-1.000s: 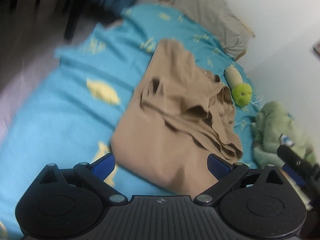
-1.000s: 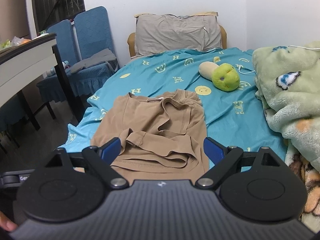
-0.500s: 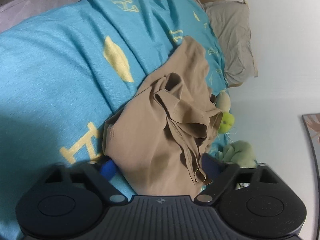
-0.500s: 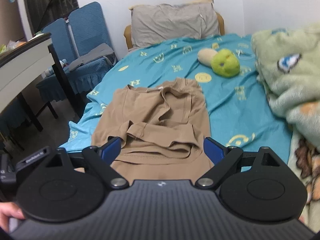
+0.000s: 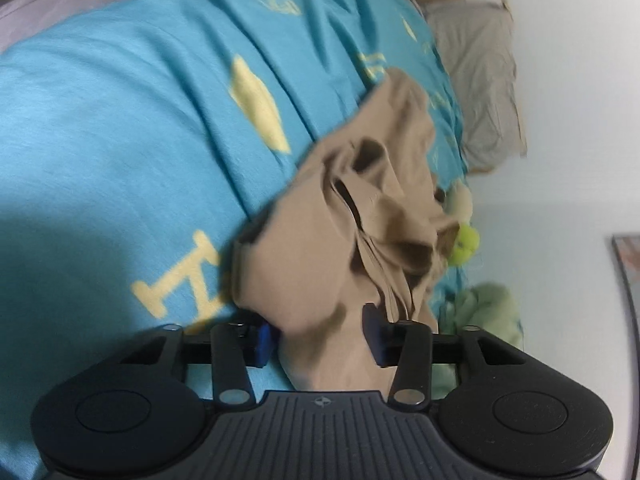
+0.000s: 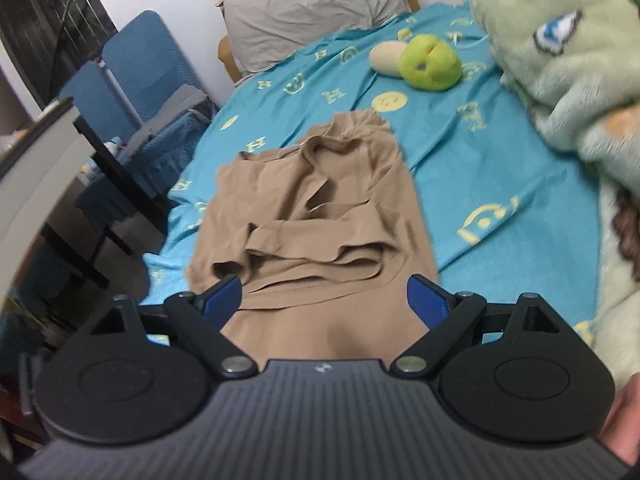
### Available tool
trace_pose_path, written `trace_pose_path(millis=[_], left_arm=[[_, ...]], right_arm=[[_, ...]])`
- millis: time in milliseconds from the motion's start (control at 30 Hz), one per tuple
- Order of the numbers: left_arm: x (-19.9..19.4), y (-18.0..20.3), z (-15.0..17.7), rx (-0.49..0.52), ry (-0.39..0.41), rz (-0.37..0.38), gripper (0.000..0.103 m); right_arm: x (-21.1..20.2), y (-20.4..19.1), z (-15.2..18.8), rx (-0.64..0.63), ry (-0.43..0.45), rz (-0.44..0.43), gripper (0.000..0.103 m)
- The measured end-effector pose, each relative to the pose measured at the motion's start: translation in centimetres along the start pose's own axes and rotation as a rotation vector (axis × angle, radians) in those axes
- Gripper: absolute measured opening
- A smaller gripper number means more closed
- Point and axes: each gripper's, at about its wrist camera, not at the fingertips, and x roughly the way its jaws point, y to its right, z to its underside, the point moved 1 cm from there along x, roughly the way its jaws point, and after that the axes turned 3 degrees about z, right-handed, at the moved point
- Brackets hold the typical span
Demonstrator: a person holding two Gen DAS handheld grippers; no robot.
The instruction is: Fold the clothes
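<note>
- The brown shirt (image 6: 316, 216) lies on the blue bed sheet (image 6: 500, 184), partly bunched, with a sleeve thrown across its middle.
- The left gripper (image 5: 320, 336) is down at the near edge of the shirt. Its jaws are partly closed, with a bunch of cloth between them. The blue pads sit close to the cloth, but the picture is blurry, so it is hard to tell if they pinch it tight.
- The right gripper (image 6: 324, 300) hangs over the near hem with its jaws wide apart and nothing in them.
- The step looks like taking hold of the near edge, one gripper at each side.
- To do it well, the left jaws should bite only the edge layers, not the loose sleeve too.
- The right jaws should go low over the other corner of the hem before they close.
- Both sides should rise together, so the shirt stays flat and does not twist.
- The green plush toy (image 6: 430, 62) and the fuzzy blanket (image 6: 568, 72) lie well away, so there is room.
</note>
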Motion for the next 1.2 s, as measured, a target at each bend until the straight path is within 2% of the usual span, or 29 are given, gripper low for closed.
trace_pose_path(millis=[33, 67, 200, 300, 400, 533, 633, 667, 700, 767, 800, 833, 933, 1000, 1100, 1200], left_arm=[[0.1, -0.1, -0.1, -0.006, 0.006, -0.010, 0.028], [0.2, -0.3, -0.2, -0.012, 0.012, -0.020, 0.018], [0.6, 0.3, -0.4, 0.042, 0.028, -0.023, 0.009], [-0.3, 1.3, -0.4, 0.072, 0.071, 0.062, 0.007], [-1.5, 2.2, -0.3, 0.082, 0.121, 0.190, 0.007], [-2.5, 3.2, 0.0, 0.097, 0.169, 0.298, 0.007], [-2.9, 3.3, 0.1, 0.090, 0.180, 0.313, 0.007], [-2.8, 3.4, 0.1, 0.090, 0.180, 0.312, 0.006], [-2.7, 3.4, 0.2, 0.090, 0.180, 0.311, 0.006], [-3.3, 3.2, 0.4, 0.105, 0.180, 0.307, 0.006], [-3.6, 3.1, 0.4, 0.112, 0.180, 0.304, 0.006], [-3.7, 3.4, 0.5, 0.134, 0.183, 0.302, 0.006], [-4.3, 4.6, 0.8, 0.194, 0.197, 0.314, 0.006], [-5.3, 5.6, 1.2, 0.221, 0.210, 0.329, 0.006], [-6.8, 7.1, 1.8, 0.260, 0.230, 0.352, 0.006], [-8.3, 8.9, 2.5, 0.320, 0.251, 0.359, 0.006]], right_arm=[[0.5, 0.2, 0.4, 0.052, -0.036, -0.047, 0.091], [1.1, 0.5, 0.8, 0.107, -0.073, -0.097, 0.091], [4.0, 1.1, 2.9, 0.310, -0.255, -0.271, 0.091], [6.2, 0.0, 4.3, 0.302, -0.347, -0.322, 0.091], [7.8, 0.6, 5.8, 0.455, -0.437, -0.396, 0.091], [7.7, 3.1, 6.2, 0.585, -0.368, -0.321, 0.090], [6.2, 5.3, 5.7, 0.669, -0.246, -0.229, 0.090], [5.7, 5.7, 5.5, 0.673, -0.211, -0.199, 0.083], [5.3, 6.1, 5.3, 0.676, -0.176, -0.169, 0.067], [4.8, 6.6, 5.1, 0.683, -0.143, -0.127, 0.048], [4.4, 6.5, 4.9, 0.662, -0.126, -0.105, 0.029], [4.1, 6.3, 4.8, 0.639, -0.109, -0.082, 0.019], [2.2, 5.4, 3.6, 0.557, -0.010, -0.076, 0.012], [0.6, 4.7, 2.6, 0.506, 0.063, -0.093, 0.011], [-0.9, 4.2, 0.5, 0.459, 0.100, -0.116, 0.010], [-2.5, 2.8, -1.3, 0.370, 0.138, -0.093, 0.010]])
